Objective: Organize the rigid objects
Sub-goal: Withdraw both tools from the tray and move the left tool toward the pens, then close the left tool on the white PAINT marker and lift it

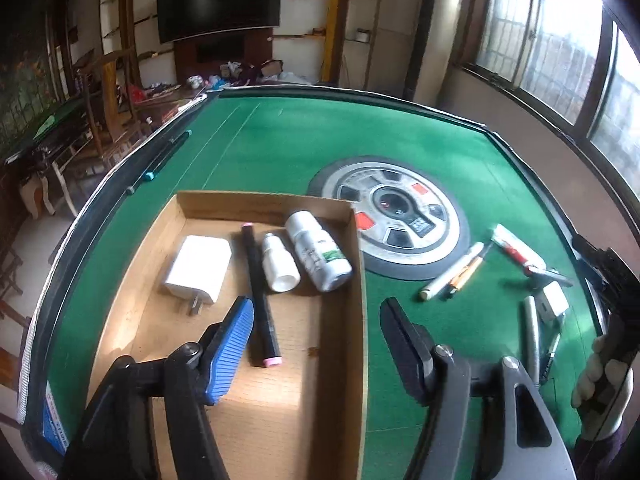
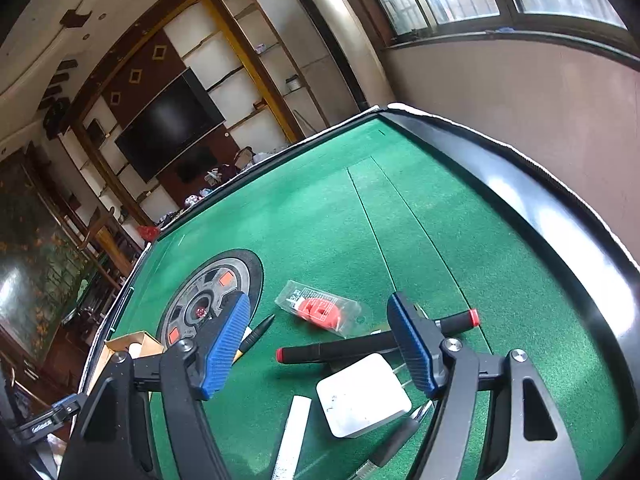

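Nearest the lens: left gripper, fingers spread wide, nothing between them, hovering over the near end of the cardboard tray. Already in the tray, side by side: white charger, black marker with pink caps, small white bottle, larger white bottle with green label.

Right gripper, released too and carrying nothing, poised above a second white charger and a black marker with red caps, touching neither as far as can be told.

Still loose on the green felt table: a packet with a red piece, a white tube, a dark pen, a cream pen and an orange pen beside the round centre panel.

Judged roughly a third done: four items boxed, more than that left outside, next pick likely the charger or the marker on the right.
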Demonstrator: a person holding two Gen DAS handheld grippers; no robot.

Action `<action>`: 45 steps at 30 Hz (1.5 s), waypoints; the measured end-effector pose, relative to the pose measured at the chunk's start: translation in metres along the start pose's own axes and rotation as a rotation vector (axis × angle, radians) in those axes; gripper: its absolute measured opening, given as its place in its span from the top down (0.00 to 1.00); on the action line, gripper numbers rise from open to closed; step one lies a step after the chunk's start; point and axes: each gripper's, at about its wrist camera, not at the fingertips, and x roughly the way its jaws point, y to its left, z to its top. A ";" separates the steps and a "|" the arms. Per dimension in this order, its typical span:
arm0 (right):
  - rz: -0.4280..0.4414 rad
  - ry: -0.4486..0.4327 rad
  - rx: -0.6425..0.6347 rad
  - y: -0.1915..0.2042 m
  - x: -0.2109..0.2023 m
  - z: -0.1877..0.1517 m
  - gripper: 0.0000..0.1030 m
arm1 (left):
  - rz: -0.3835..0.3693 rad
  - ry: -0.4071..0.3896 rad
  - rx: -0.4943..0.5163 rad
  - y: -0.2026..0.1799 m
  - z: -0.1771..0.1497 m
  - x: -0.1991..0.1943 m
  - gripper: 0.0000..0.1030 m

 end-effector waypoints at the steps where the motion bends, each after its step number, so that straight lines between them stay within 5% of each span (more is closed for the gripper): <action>1: -0.001 0.004 0.005 -0.001 0.001 0.000 0.32 | -0.023 0.002 0.018 -0.011 0.002 0.000 0.31; 10: 0.005 -0.002 0.053 -0.010 -0.002 -0.001 0.32 | -0.101 0.082 0.265 -0.123 0.010 0.047 0.30; 21: 0.045 0.039 0.081 -0.010 0.006 0.002 0.31 | 0.027 0.110 0.406 -0.162 0.025 0.134 0.30; 24: 0.051 0.049 0.071 -0.007 0.009 0.002 0.31 | -0.012 0.086 0.394 -0.161 0.027 0.141 0.30; 28: 0.041 0.065 0.057 -0.004 0.014 0.000 0.31 | -0.100 0.143 0.361 -0.161 0.026 0.137 0.77; 31: 0.038 0.072 0.052 -0.003 0.015 -0.001 0.31 | -0.098 0.141 0.391 -0.163 0.009 0.124 0.77; 39: 0.009 0.056 -0.018 0.009 0.010 -0.007 0.31 | -0.166 0.157 0.282 -0.125 -0.045 0.072 0.77; 45: -0.019 0.035 -0.037 0.009 0.008 -0.007 0.31 | -0.286 0.128 0.009 -0.076 -0.044 0.047 0.76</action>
